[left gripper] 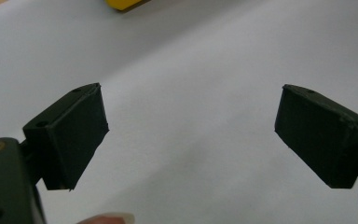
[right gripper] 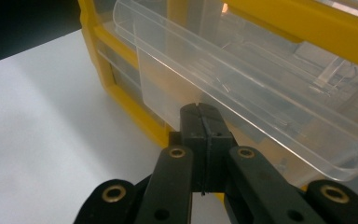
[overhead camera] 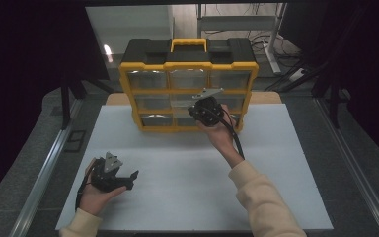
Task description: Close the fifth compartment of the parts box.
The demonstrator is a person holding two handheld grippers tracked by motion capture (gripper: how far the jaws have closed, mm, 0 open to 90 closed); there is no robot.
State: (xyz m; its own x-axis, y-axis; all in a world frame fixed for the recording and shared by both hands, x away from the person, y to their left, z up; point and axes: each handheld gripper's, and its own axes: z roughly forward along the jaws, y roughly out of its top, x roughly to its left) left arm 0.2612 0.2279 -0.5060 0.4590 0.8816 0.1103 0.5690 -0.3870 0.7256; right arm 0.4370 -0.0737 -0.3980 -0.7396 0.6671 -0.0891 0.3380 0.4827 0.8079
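Note:
A yellow and black organizer with several clear drawers stands upright at the back of the white table top. My right gripper reaches its middle row. In the right gripper view one clear drawer is pulled partway out of the yellow frame. The right gripper has its jaws pressed together on the thin front tab of that drawer. My left gripper rests low at the front left of the table, jaws wide apart. Only white surface lies between the left gripper jaws.
The organizer's yellow corner shows at the top of the left gripper view. Metal rails run along both sides of the table. Behind the organizer are a metal stand and cables on the floor.

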